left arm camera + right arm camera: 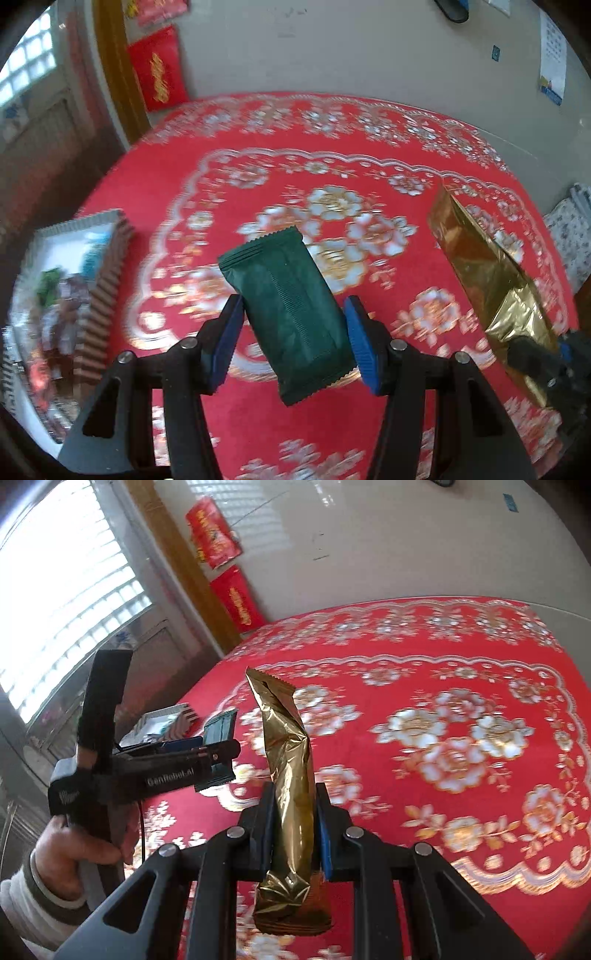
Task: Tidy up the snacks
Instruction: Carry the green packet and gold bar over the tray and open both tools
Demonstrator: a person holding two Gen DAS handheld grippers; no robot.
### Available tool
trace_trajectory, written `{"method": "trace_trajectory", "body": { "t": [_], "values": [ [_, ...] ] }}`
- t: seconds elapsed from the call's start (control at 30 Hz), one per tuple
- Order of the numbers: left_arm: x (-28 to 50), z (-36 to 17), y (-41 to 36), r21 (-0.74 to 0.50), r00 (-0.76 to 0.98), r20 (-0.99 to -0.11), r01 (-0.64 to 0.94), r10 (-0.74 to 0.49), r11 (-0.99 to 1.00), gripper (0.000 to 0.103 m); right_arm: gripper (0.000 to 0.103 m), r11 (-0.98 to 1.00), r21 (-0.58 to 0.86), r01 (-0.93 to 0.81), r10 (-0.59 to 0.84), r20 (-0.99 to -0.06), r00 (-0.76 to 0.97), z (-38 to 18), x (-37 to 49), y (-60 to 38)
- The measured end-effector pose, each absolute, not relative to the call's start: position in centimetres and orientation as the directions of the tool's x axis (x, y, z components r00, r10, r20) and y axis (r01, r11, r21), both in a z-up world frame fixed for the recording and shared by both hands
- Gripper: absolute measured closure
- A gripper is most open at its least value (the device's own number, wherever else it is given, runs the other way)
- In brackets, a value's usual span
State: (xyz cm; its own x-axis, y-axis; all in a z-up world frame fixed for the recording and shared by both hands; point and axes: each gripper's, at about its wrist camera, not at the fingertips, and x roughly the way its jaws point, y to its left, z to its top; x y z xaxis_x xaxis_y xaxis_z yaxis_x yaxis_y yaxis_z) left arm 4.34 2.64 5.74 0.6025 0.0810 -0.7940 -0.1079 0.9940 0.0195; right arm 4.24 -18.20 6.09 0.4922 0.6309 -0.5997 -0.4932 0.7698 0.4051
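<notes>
My left gripper (pixel 293 306) is shut on a dark green snack packet (pixel 288 314) and holds it above the red flowered tablecloth (pixel 258 177). My right gripper (pixel 294 794) is shut on a long gold foil snack packet (pixel 288 760), held upright. The gold packet also shows in the left wrist view (pixel 484 273) at the right, with the right gripper (pixel 535 354) at its lower end. The left gripper (pixel 218 753) with the green packet (pixel 221 731) shows in the right wrist view at the left. A ribbed tray (pixel 107 273) holding several snacks sits at the table's left edge.
The tray also shows in the right wrist view (pixel 181 716) behind the left gripper. A wall and red hangings (pixel 159 70) stand behind the table. A window (pixel 55 590) is at the left. A patterned cloth (pixel 572 236) lies beyond the table's right edge.
</notes>
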Motion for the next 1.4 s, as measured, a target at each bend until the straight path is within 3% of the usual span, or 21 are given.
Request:
{"method": "trace_trajectory", "body": {
  "t": [0.83, 1.4],
  "values": [
    [-3.1, 7.2, 11.2, -0.018, 0.662, -0.741, -0.179, 0.107, 0.984, 0.046, 0.083, 0.720, 0.379, -0.582, 0.669, -0.603, 0.436, 7.6, 0.3, -8.0],
    [-9.1, 7.3, 25.4, -0.039, 0.635, -0.738, -0.378, 0.228, 0.925, 0.045, 0.083, 0.566, 0.377, -0.733, 0.756, -0.593, 0.278, 10.0, 1.7, 7.8]
  ]
}}
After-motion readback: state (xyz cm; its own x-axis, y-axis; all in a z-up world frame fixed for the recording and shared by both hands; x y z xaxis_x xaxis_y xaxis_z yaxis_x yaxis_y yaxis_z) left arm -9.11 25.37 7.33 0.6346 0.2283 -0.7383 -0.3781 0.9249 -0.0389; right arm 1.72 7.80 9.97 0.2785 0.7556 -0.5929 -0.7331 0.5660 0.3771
